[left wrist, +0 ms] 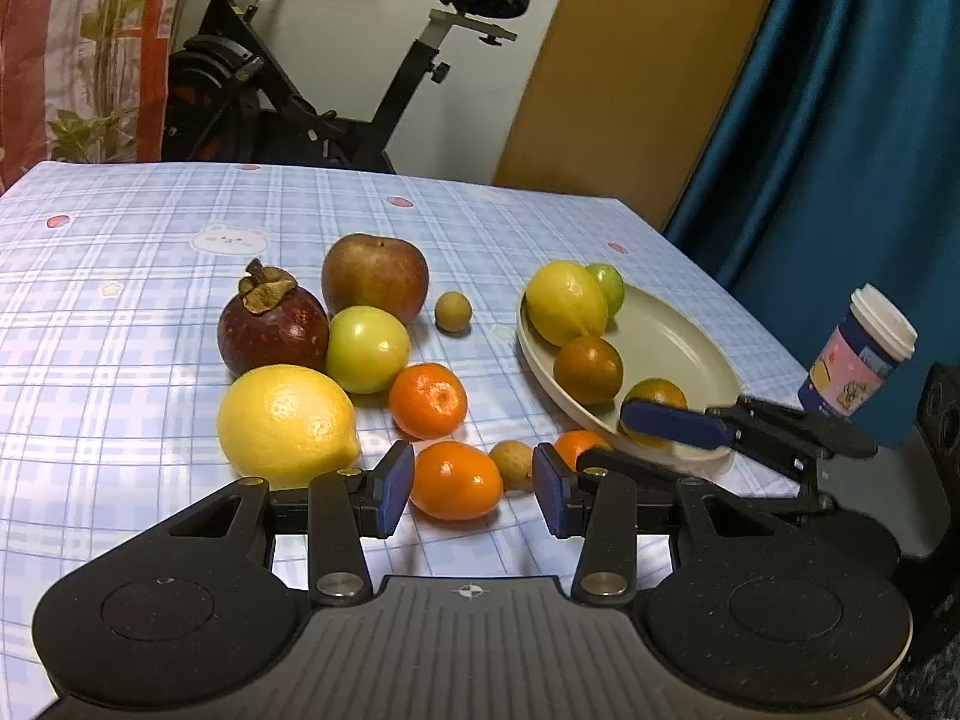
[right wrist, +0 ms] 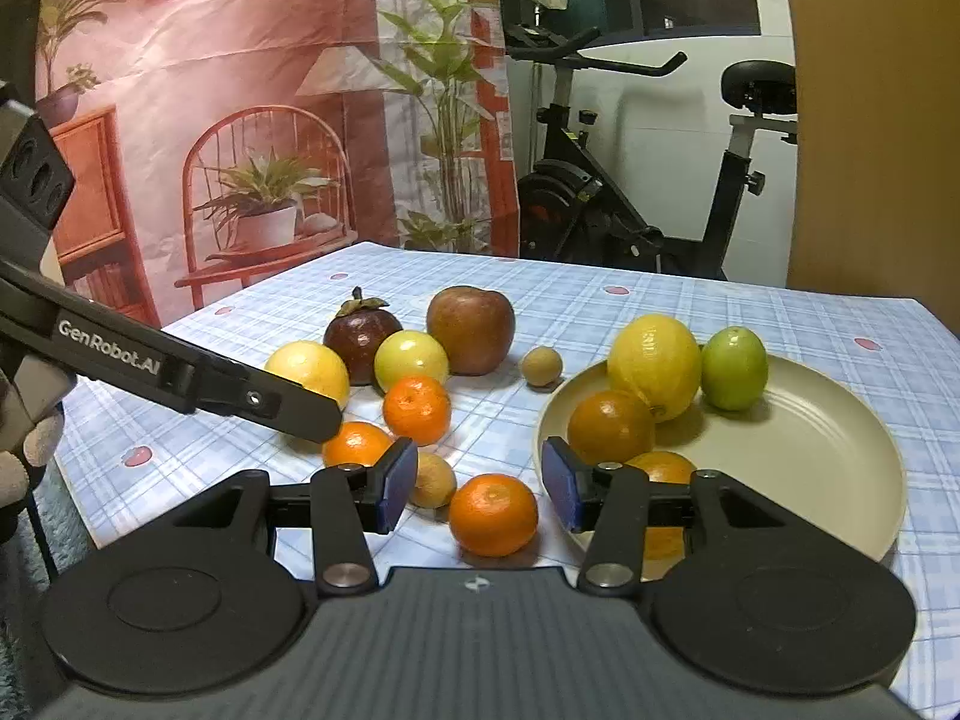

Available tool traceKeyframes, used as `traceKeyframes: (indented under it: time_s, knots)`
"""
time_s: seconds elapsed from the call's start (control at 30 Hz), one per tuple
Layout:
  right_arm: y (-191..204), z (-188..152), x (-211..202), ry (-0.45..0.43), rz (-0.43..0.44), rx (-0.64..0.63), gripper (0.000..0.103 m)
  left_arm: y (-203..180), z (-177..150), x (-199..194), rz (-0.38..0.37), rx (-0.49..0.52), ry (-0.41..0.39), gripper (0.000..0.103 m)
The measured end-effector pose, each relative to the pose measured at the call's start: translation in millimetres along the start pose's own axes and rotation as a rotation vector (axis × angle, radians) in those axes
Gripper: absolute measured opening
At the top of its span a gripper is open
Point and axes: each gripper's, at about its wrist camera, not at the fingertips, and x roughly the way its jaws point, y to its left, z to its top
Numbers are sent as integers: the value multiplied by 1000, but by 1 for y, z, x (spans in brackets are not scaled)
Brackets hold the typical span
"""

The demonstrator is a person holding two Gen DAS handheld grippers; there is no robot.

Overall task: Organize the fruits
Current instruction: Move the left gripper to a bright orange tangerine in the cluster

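The left gripper hung low over the table with its jaws apart, a mandarin between the pads but untouched. The right gripper was likewise released, a second mandarin lying in its gap with space either side. The plate held 4 fruits, among them a lemon and a green fruit. The apple and mangosteen sat on the cloth, left of the plate.
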Motion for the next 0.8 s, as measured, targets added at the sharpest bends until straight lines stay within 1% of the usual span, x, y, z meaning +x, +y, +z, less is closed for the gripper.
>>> traceKeyframes:
  time_s: [0.1,0.17,0.3,0.37,0.57,0.7,0.8]
  knots:
    - [5,1,1,11,11,-12,49,8,0,-2,-7,-42,-8,45]
    - [14,1,4,24,46,-35,49,15,0,-3,-9,-67,-10,45]
    - [35,1,16,71,117,-79,41,26,0,-4,-20,-110,-8,45]
    - [41,0,24,101,140,-80,40,28,0,-2,-39,-117,-4,45]
    - [40,-2,39,144,135,-62,39,30,-3,15,-83,-118,19,45]
    - [39,0,43,152,129,-53,39,36,-2,24,-108,-157,25,45]
    - [39,0,46,154,124,-47,39,37,-3,33,-107,-164,31,45]
